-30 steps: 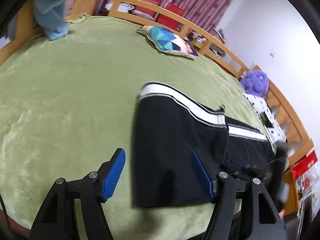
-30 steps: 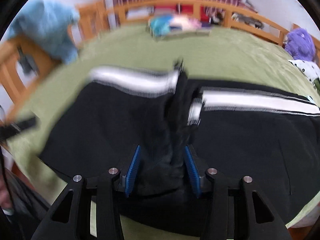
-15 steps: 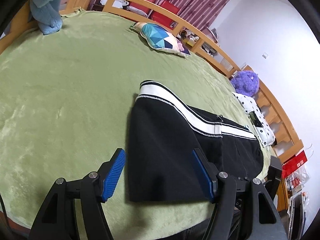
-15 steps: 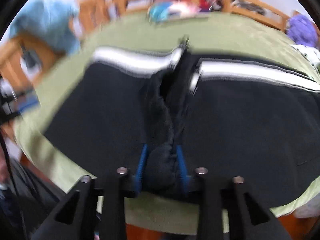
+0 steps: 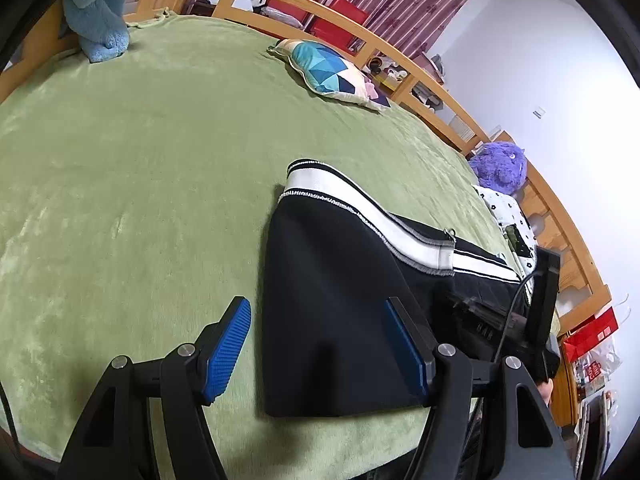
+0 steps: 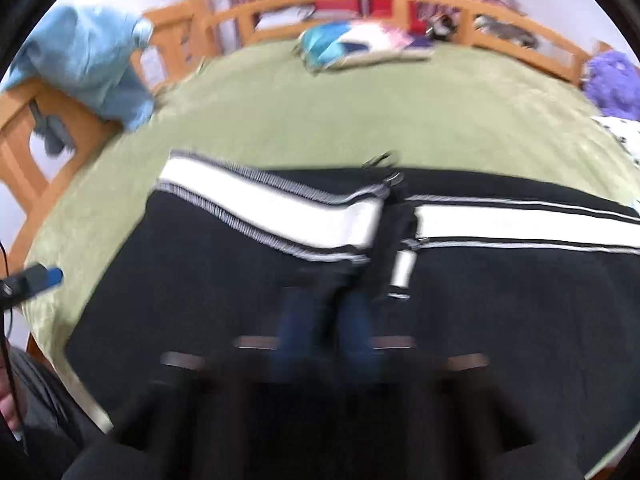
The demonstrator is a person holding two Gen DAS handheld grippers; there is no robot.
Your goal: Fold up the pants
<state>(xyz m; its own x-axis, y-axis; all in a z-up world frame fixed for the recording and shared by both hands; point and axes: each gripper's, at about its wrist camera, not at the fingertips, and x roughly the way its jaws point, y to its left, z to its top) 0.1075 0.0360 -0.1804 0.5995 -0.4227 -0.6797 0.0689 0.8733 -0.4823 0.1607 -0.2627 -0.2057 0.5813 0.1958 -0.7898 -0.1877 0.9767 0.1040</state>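
Left wrist view, big green blanket (image 5: 140, 168) on the bed, black pants (image 5: 340, 320) with a white stripe lying flat on it, left gripper (image 5: 316, 344) wide open above them, holding nothing, right gripper (image 6: 324, 320) blurry, fingers close together, pinching a bunch of the pants

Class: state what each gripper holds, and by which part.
Left gripper: open, holding nothing. Right gripper: apparently shut on the pants, pinching a bunched black fold mid-garment.

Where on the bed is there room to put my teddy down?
The green blanket lies bare in a big patch left of the black pants, between the blue plush and the patterned pillow. The right side is crowded: pants, purple plush, spotted cloth.
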